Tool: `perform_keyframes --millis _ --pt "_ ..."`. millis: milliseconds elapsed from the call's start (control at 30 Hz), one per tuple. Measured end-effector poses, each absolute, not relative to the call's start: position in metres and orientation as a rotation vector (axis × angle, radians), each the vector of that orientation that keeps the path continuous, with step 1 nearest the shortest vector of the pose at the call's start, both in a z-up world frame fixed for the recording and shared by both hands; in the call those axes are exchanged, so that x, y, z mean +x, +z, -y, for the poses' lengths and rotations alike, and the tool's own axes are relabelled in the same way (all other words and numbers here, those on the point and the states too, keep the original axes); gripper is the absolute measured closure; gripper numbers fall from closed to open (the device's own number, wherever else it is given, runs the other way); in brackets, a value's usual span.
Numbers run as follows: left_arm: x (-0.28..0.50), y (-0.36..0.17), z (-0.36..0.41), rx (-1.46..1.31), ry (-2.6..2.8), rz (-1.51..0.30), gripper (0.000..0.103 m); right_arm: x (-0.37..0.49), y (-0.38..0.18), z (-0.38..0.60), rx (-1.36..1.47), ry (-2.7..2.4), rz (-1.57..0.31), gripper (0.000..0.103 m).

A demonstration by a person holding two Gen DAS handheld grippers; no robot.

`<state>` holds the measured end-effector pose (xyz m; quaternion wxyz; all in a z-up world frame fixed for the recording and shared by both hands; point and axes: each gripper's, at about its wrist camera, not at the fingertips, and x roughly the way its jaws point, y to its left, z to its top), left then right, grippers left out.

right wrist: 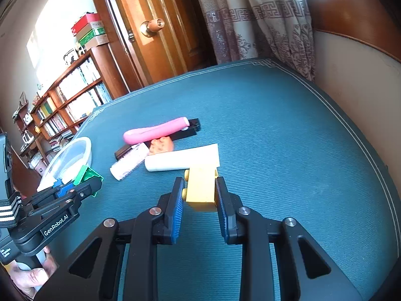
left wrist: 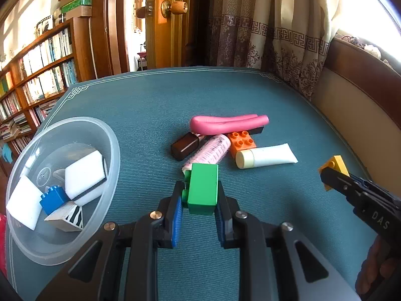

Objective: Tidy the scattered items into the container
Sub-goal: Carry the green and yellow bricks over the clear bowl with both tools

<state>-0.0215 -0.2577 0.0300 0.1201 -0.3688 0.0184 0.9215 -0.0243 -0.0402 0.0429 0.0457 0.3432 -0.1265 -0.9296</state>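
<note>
My left gripper (left wrist: 199, 190) is shut on a green brick (left wrist: 203, 188), held above the teal mat to the right of the clear plastic bowl (left wrist: 110, 135). The bowl holds white sponges (left wrist: 84, 173), a blue brick (left wrist: 54, 199) and a striped block (left wrist: 66, 217). My right gripper (right wrist: 198, 188) is shut on a yellow brick (right wrist: 201, 186), just in front of a white tube (right wrist: 180, 160). The pile beyond has a pink foam roller (left wrist: 225, 124), an orange brick (left wrist: 241, 140), a dark brown bottle (left wrist: 185, 146) and a pink hair curler (left wrist: 210, 151).
The teal mat (left wrist: 155, 100) covers a table with a wooden bookshelf (left wrist: 37, 75) to the left, a door (left wrist: 170, 25) and curtains (left wrist: 275, 30) behind, and a padded bench back (left wrist: 351, 100) along the right edge. A hand (right wrist: 27, 276) holds the left gripper's handle.
</note>
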Motion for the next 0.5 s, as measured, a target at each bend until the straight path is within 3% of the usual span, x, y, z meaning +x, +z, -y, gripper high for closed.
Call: perform_keyframes --millis 500 --pt "-0.009 0.045 0.33 -1.053 2.81 0.044 0.077 -0.033 0.049 0.1 1.035 -2.752 0.274 0.076"
